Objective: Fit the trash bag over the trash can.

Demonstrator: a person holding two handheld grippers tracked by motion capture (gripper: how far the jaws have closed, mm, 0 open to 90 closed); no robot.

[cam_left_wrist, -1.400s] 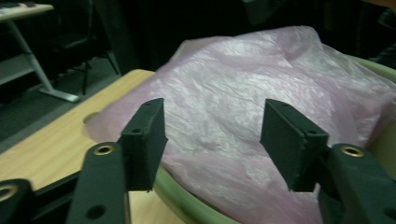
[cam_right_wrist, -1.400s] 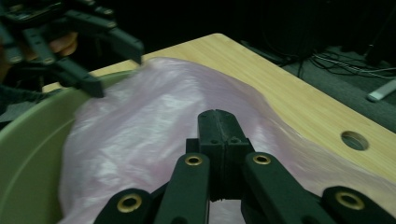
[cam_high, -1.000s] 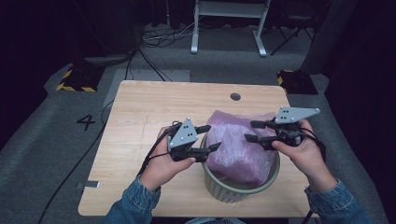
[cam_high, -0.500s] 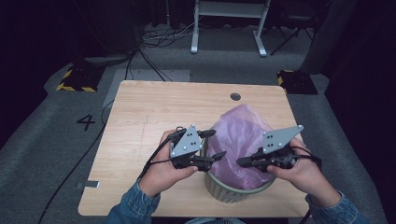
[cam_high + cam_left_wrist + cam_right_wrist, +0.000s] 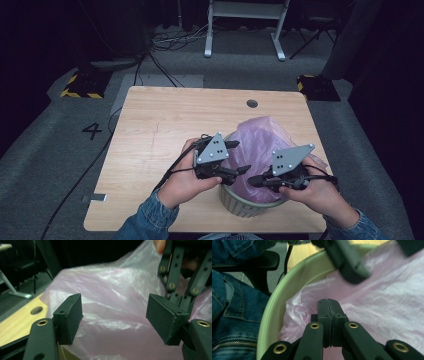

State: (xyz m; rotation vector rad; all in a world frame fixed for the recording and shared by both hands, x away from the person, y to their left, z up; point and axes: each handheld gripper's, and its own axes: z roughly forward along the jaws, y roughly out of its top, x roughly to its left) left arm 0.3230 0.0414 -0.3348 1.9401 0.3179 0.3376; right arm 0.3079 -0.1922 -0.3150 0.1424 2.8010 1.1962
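A pale green bin (image 5: 245, 206) stands at the table's near right with a pink plastic bag (image 5: 265, 142) bulging out of it. My left gripper (image 5: 237, 157) hovers at the bin's left rim, open. In the left gripper view its jaws (image 5: 115, 315) have just been opening; nothing is between them and the bag (image 5: 112, 287) lies just beyond. My right gripper (image 5: 252, 180) is over the bin's near side, shut. In the right gripper view its pads (image 5: 328, 306) meet just inside the rim (image 5: 284, 297), against the bag (image 5: 387, 302); I cannot tell whether film is pinched.
The wooden table (image 5: 165, 130) has a round cable hole (image 5: 252, 103) at its far side. A cable (image 5: 100, 175) trails off the left edge from the left gripper. Denim sleeves enter at the bottom. A white stand (image 5: 245, 30) is on the floor beyond.
Both grippers have come nearer to me and closer together over the bin. The right gripper's jaws went from parted to shut. The left gripper's jaws stand wider.
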